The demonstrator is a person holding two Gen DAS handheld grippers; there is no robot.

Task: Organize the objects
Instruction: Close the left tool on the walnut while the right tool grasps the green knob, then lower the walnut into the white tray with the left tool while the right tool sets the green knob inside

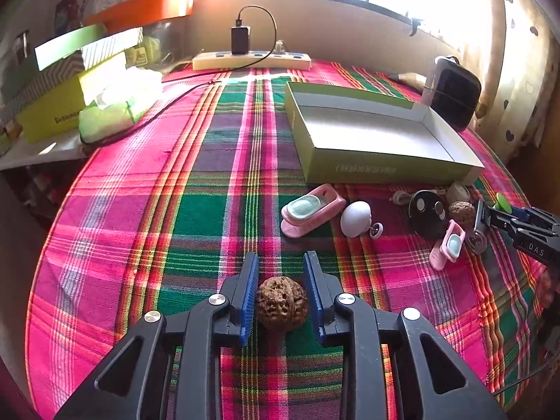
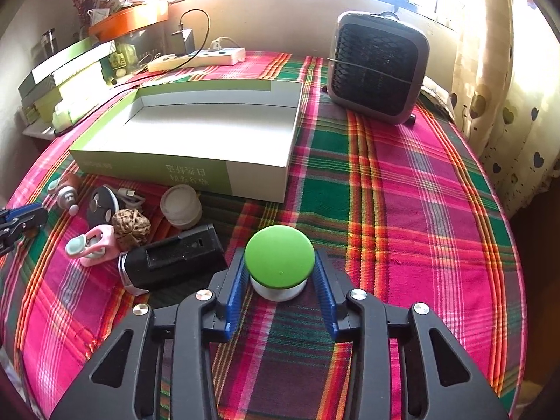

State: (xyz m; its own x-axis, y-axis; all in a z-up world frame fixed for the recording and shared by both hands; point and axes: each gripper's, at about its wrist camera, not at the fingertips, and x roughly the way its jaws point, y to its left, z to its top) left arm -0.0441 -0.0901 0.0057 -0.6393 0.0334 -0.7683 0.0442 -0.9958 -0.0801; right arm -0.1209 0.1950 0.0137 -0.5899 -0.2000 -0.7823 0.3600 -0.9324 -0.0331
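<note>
My left gripper (image 1: 281, 264) is shut on a brown walnut (image 1: 282, 302), held between its blue pads over the plaid cloth. My right gripper (image 2: 279, 262) is shut on a green-capped white knob (image 2: 279, 262). An open green and white box (image 1: 371, 133) lies ahead; it also shows in the right wrist view (image 2: 196, 129) and is empty. Before it lie a pink clip (image 1: 309, 211), a white egg-shaped piece (image 1: 355, 217), a black round disc (image 1: 427, 213), a second walnut (image 2: 131, 227), a small pink clip (image 2: 91, 245), a white round cap (image 2: 181, 205) and a black device (image 2: 175, 260).
A black and grey fan heater (image 2: 378, 66) stands at the back right. A power strip (image 1: 251, 60) with a plugged charger lies at the back edge. Stacked green boxes and tissues (image 1: 105, 105) sit at the left. The table's round edge drops off on all sides.
</note>
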